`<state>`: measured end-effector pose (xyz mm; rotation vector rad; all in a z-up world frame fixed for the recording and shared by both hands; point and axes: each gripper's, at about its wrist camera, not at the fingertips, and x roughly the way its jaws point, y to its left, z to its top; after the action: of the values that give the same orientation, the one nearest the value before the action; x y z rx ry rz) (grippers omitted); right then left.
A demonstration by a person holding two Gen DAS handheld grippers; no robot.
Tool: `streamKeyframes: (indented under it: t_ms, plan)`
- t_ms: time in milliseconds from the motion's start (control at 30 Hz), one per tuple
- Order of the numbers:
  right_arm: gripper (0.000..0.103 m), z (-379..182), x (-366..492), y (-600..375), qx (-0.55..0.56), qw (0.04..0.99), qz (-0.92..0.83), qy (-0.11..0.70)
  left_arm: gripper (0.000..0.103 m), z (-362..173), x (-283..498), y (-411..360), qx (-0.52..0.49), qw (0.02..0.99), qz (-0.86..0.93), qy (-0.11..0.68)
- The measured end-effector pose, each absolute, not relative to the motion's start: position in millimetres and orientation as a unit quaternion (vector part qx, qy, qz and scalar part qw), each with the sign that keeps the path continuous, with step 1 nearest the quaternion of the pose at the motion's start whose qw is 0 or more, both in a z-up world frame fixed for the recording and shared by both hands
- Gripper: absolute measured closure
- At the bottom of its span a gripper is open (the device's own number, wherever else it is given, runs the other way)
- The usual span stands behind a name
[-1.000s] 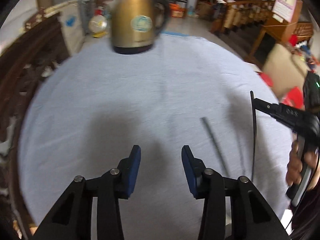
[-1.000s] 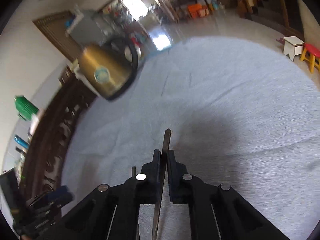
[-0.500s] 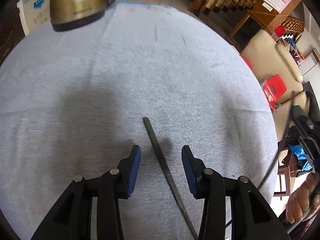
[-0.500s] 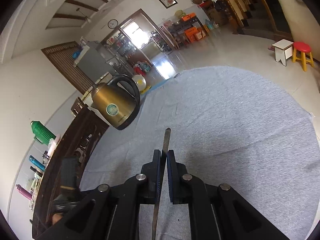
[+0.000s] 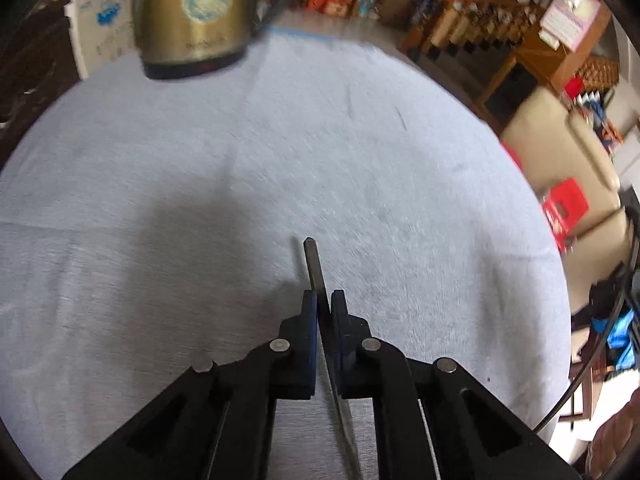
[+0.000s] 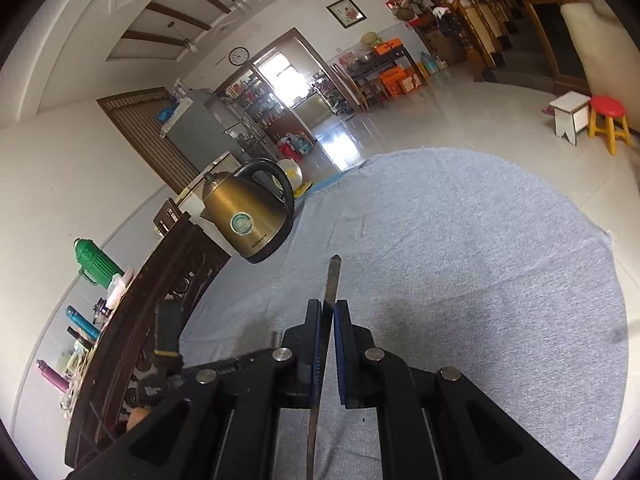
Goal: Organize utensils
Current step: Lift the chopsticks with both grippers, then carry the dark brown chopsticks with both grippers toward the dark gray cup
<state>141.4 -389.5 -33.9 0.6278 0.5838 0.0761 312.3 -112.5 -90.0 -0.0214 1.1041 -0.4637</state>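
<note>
In the left wrist view my left gripper [image 5: 324,300] is shut on a dark chopstick [image 5: 314,266] whose square end sticks out past the fingertips over the grey tablecloth [image 5: 200,184]. In the right wrist view my right gripper [image 6: 328,308] is shut on a second dark chopstick [image 6: 333,276], held above the cloth [image 6: 480,260] and pointing away. The rear ends of both chopsticks run back under the grippers.
A brass kettle [image 5: 196,16] stands at the table's far edge; it also shows in the right wrist view [image 6: 248,216]. A dark carved wooden cabinet [image 6: 152,312] with bottles runs along the left. Chairs and a red stool [image 5: 564,208] stand past the table's right edge.
My left gripper moved over the chopstick lying on the cloth and closed on it. My right gripper rose with its chopstick and tilted up toward the room.
</note>
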Motion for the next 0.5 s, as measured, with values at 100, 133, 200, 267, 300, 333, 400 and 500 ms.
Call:
streamKeyframes:
  t_ms: [100, 133, 200, 267, 300, 333, 400, 500]
  plan:
    - [0.096, -25, 134, -389, 0.296, 0.915, 0.033, 0.273, 0.097, -69, 314, -97, -0.026, 0.844, -0.203, 0.496]
    - [0.096, -21, 132, -388, 0.292, 0.918, 0.032, 0.268, 0.097, -59, 312, -88, -0.031, 0.851, -0.197, 0.485]
    - [0.096, -10, 124, -383, 0.277, 0.926, 0.028, 0.254, 0.098, -36, 305, -73, -0.037, 0.868, -0.186, 0.459]
    - [0.096, 3, 115, -377, 0.258, 0.936, 0.023, 0.238, 0.098, -14, 295, -55, -0.041, 0.884, -0.176, 0.432]
    - [0.096, 7, 111, -375, 0.252, 0.940, 0.022, 0.231, 0.098, -5, 289, -48, -0.041, 0.891, -0.171, 0.419]
    - [0.096, 13, 106, -373, 0.245, 0.943, 0.021, 0.223, 0.098, 9, 281, -38, -0.045, 0.901, -0.165, 0.399]
    - [0.096, 24, 96, -368, 0.234, 0.950, 0.019, 0.208, 0.098, 26, 270, -27, -0.049, 0.912, -0.158, 0.376]
    - [0.096, 30, 89, -364, 0.221, 0.951, 0.007, 0.215, 0.098, 45, 258, -14, -0.048, 0.923, -0.150, 0.351]
